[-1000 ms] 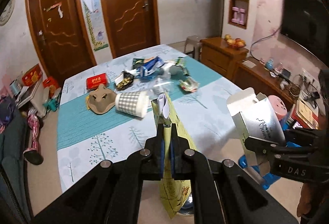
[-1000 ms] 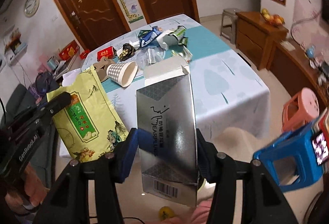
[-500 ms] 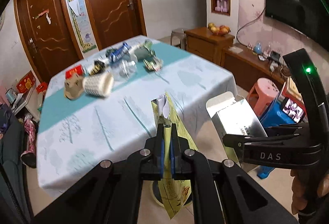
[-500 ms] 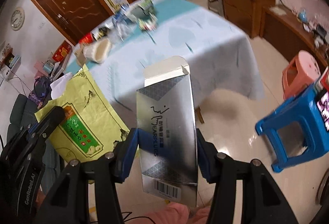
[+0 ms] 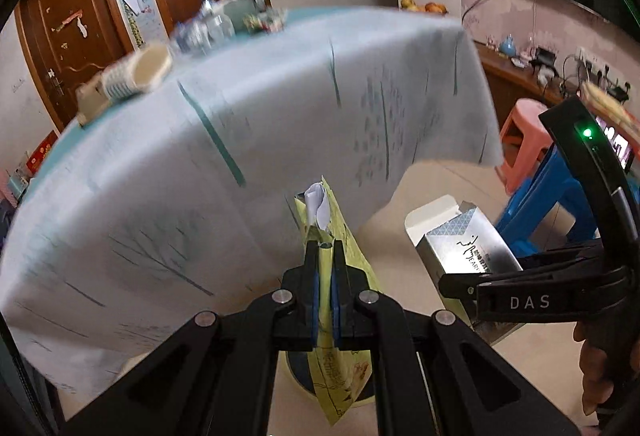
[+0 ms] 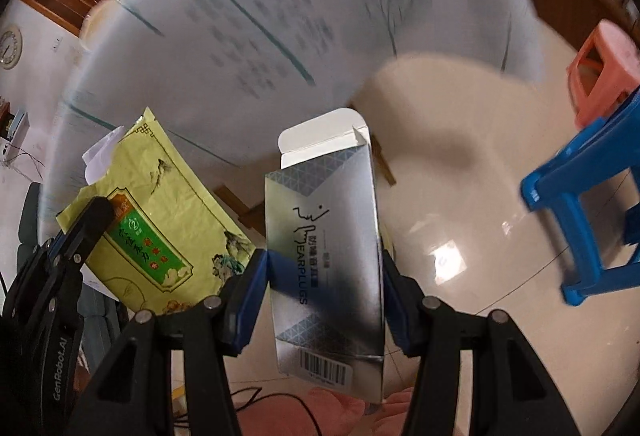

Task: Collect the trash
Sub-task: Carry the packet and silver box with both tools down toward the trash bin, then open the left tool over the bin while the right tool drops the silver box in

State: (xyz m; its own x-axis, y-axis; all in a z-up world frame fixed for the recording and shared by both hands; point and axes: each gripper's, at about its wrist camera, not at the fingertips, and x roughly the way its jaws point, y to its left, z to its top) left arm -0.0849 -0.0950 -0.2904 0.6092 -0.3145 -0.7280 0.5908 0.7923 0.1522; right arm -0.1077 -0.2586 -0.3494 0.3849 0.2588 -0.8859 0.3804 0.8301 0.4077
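The left hand-held gripper (image 5: 325, 248) is pressed together on a flat yellow tea packet (image 6: 160, 220), pinching it edge-on, with a scrap of white paper (image 5: 318, 204) sticking out of the packet's top. The right hand-held gripper (image 6: 324, 268) pinches a silver earplug box (image 6: 324, 248) across its width; the box's top flap stands open. Both pieces of trash hang in the air off the near edge of the counter (image 5: 200, 175), in front of its hanging tablecloth and above the tiled floor (image 6: 460, 195). Below the packet, a round rim shows on the floor; what it is cannot be told. More trash lies blurred at the counter's far edge, among it a checked paper cup (image 5: 136, 75) on its side.
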